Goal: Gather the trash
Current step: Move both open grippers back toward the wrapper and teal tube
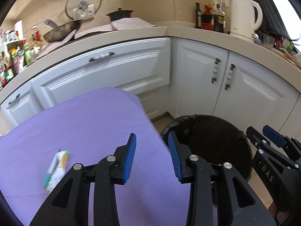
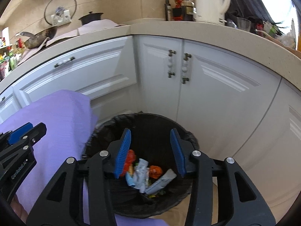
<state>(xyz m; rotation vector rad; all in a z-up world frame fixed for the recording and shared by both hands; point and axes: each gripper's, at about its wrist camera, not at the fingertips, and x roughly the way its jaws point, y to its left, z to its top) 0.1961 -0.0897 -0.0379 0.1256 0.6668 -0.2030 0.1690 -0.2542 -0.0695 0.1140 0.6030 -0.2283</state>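
Observation:
A black-lined trash bin (image 2: 190, 137) stands on the floor beside a table under a purple cloth (image 1: 84, 124). Several wrappers (image 2: 146, 175) lie at the bin's bottom, orange, white and pale blue. My right gripper (image 2: 150, 150) hovers over the bin's mouth, open, with nothing between its blue pads. My left gripper (image 1: 152, 156) is open too and empty, over the table's right edge by the bin (image 1: 212, 131). One white and green wrapper (image 1: 56, 169) lies on the cloth, to the left of the left gripper. The right gripper (image 1: 272, 141) shows at the left wrist view's right edge.
White cabinet doors (image 2: 207, 86) with beaded handles close off the corner behind the bin. On the beige counter (image 1: 188, 33) stand a white kettle (image 1: 244, 17), bottles, a pan and a pot. A jar-filled rack (image 1: 11, 60) is at far left.

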